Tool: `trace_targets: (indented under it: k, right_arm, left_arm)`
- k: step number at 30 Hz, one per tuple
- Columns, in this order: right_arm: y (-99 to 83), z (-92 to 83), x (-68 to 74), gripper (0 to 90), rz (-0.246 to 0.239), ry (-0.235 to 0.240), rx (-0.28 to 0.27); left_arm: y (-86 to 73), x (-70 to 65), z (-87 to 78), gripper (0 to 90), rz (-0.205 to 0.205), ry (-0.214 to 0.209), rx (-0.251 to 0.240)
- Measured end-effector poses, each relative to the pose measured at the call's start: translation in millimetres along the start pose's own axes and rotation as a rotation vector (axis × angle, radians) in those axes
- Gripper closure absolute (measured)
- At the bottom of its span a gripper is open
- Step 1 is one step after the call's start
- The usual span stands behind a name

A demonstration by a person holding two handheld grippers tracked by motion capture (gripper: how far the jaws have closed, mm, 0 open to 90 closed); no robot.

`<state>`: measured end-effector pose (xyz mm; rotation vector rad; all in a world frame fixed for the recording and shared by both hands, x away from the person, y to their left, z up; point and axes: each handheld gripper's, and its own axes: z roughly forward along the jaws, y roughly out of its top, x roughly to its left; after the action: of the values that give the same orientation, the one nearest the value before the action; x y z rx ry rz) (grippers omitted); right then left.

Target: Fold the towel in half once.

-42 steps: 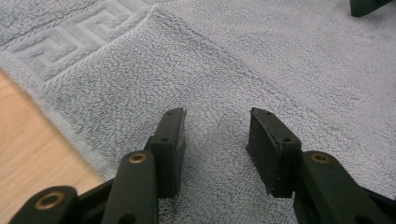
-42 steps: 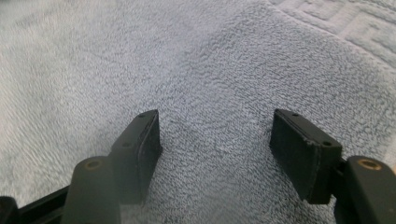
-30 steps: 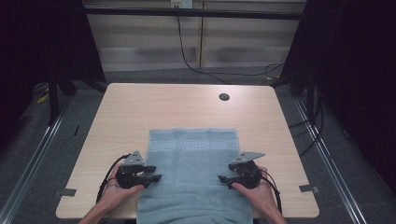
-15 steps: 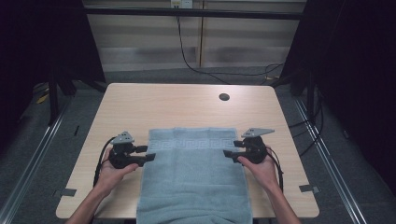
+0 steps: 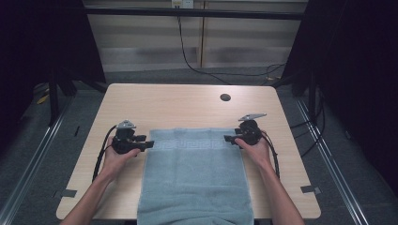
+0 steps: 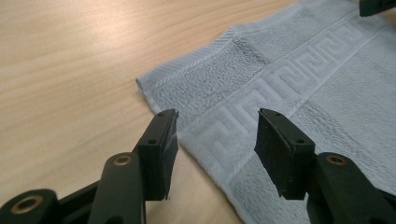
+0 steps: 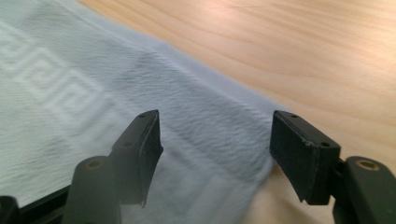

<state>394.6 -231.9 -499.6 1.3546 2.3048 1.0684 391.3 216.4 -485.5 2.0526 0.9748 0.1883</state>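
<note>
Both hand-held grippers (image 5: pixel 149 144) (image 5: pixel 227 138) farther up towel (image 5: pixel 195 178).

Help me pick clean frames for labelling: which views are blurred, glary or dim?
High view: sharp on the table and towel, but the room around is very dark. Left gripper view: towel corner crisp, soft glare on the wood at top. Right gripper view: towel edge smeared, a bright glare patch on the wood at top; the right gripper jaws stay sharp.
</note>
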Motion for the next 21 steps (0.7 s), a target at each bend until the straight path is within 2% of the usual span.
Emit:
trace_targets:
  k: [2, 4, 6, 9, 10, 11, 17, 20, 21]
  right_arm:
    - [0.6, 5.8, -3.1, 32.4, 0.000, -0.030, -0.003]
    - [0.2, 8.7, -6.1, 30.5, 0.021, -0.031, -0.035]
    - [-0.7, 13.2, -6.1, 29.4, 0.002, -0.061, -0.025]
    - [-0.3, 14.0, -4.5, 29.9, -0.004, -0.072, -0.020]
    - [-0.5, 14.2, -2.6, 30.1, -0.018, -0.082, -0.013]
    - [-0.4, 14.5, -1.0, 30.9, -0.033, -0.092, -0.007]
    - [5.3, 17.9, -2.5, 41.0, -0.034, -0.101, -0.003]
    - [6.2, 18.6, -3.4, 42.0, -0.039, -0.098, -0.003]
    - [6.1, 18.7, -3.4, 45.4, -0.041, -0.092, -0.007]
  left_arm:
    - [6.5, 1.4, 1.7, 48.1, 0.004, 0.003, 0.000]
    - [13.2, 3.7, 3.5, 47.9, 0.002, 0.007, -0.017]
    - [17.5, 7.2, 6.5, 47.5, 0.003, 0.015, -0.022]
    - [20.7, 10.2, 12.3, 46.8, -0.027, 0.004, -0.037]
    - [21.4, 11.1, 14.4, 46.7, -0.023, 0.007, -0.037]
    - [21.8, 12.2, 16.6, 46.6, -0.019, 0.014, -0.029]
    - [17.7, 18.0, 32.4, 44.8, -0.011, 0.054, -0.011]
    - [12.4, 17.2, 42.4, 42.4, -0.001, 0.066, 0.015]
    - [10.6, 16.8, 44.0, 40.8, 0.005, 0.063, -0.005]
